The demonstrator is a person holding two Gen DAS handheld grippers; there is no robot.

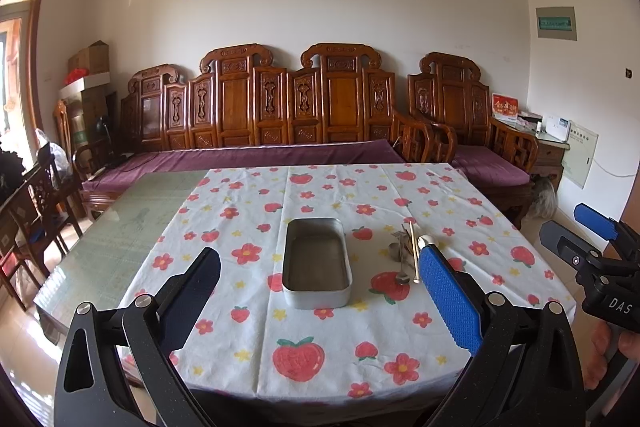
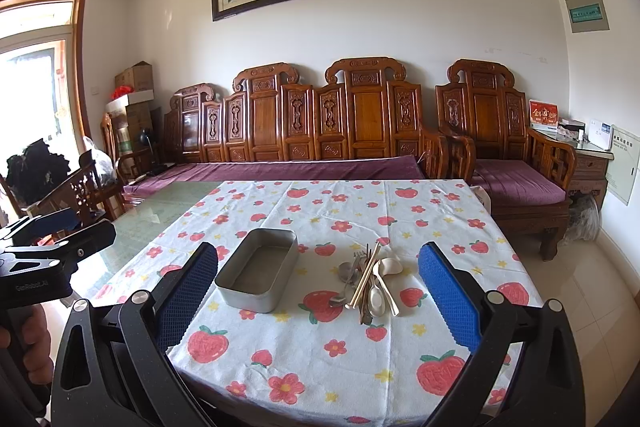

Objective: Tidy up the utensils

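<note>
An empty rectangular metal tin [image 1: 317, 263] [image 2: 259, 274] sits on the strawberry-print tablecloth. To its right lies a pile of utensils [image 2: 370, 281] [image 1: 408, 255]: metal spoons, a fork, pale chopsticks and beige spoons. My left gripper [image 1: 320, 259] is open and empty, held above the near table edge, facing the tin. My right gripper [image 2: 318, 265] is open and empty, facing the tin and the pile. The right gripper also shows at the right edge of the left wrist view [image 1: 576, 231], and the left gripper at the left edge of the right wrist view [image 2: 72, 231].
The tablecloth [image 1: 312, 347] covers the right part of a glass-topped table [image 1: 120, 227]. A carved wooden bench with purple cushions [image 1: 260, 107] stands behind the table. Wooden chairs [image 1: 36, 211] stand to the left. A side cabinet [image 2: 588, 163] is at the far right.
</note>
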